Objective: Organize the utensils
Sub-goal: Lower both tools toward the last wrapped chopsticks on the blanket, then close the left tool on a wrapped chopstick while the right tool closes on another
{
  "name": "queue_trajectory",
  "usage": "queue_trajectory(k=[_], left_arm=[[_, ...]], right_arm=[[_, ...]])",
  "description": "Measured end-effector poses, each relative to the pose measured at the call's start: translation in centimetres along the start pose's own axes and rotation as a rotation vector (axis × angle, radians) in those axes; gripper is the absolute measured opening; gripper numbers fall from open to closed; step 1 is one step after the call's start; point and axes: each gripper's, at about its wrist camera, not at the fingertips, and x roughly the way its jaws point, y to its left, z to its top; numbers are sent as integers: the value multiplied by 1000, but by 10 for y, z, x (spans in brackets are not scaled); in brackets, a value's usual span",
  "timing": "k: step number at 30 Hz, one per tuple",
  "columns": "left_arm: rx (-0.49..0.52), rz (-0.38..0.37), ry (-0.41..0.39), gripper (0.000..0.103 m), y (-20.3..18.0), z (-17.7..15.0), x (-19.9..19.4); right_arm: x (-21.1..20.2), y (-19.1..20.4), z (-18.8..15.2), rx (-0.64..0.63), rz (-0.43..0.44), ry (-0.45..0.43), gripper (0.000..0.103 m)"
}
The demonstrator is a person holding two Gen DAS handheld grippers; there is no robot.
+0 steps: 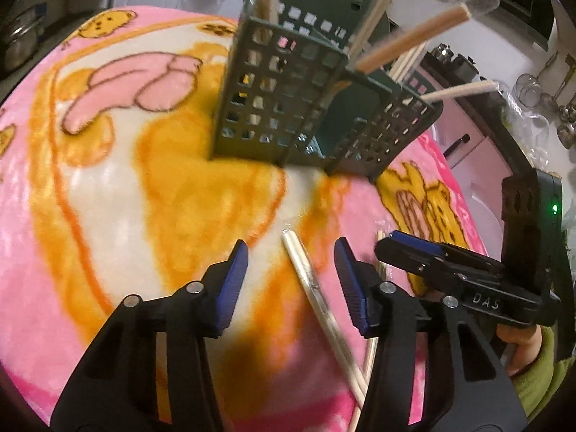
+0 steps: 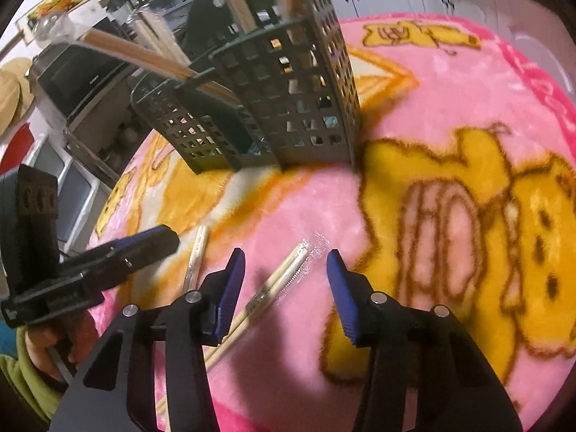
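blue-padded fingers of the left gripper [image 1: 291, 252] stood partly apart over the pink cartoon blanket [image 1: 108, 216] on the desk, with a wrapped pair of chopsticks [image 1: 313, 288] lying between them; the pads did not touch it. no earlier look was on hand, so i tell only that the jaws stood about half wide, gripping nothing. beside it, toward the desk's right edge, the right gripper [image 1: 399, 244] pointed down at a second wrapped pair of chopsticks [image 2: 284, 273], which lay slanted on the blanket between its own blue pads [image 2: 230, 288], likewise untouched and with the jaws half wide. a hand in a green sleeve [image 1: 522, 345] held that tool's handle. from the right gripper's camera the left gripper [image 2: 158, 241] showed at the left, held by another hand [image 2: 46, 345], its pair [image 2: 196, 255] just beneath it.

farther back, toward the far edge of the desk, stood a dark green lattice utensil holder [image 1: 288, 100] with several compartments, resting on the blanket. more chopsticks [image 1: 414, 36] stood upright or leaned out of its compartments, some in clear wrappers. kitchen clutter showed blurred behind.
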Motion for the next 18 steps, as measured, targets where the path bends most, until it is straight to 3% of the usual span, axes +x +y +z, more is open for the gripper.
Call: queue_trajectory(k=[9,13,14,18], left_arm=[[-2,7,47,32,-8,9,24],[1,34,49,21,-8,16,33],[2,41,48,13,-8,17,34],[-2,50,41,6,-3,20,36]], right_arm=[[7,-9,11,31,26,6,37],[8,-12,12,24,8,2,17],[8,-13,13,29,13,-1,12],[2,-14,14,27,31,-29,6]])
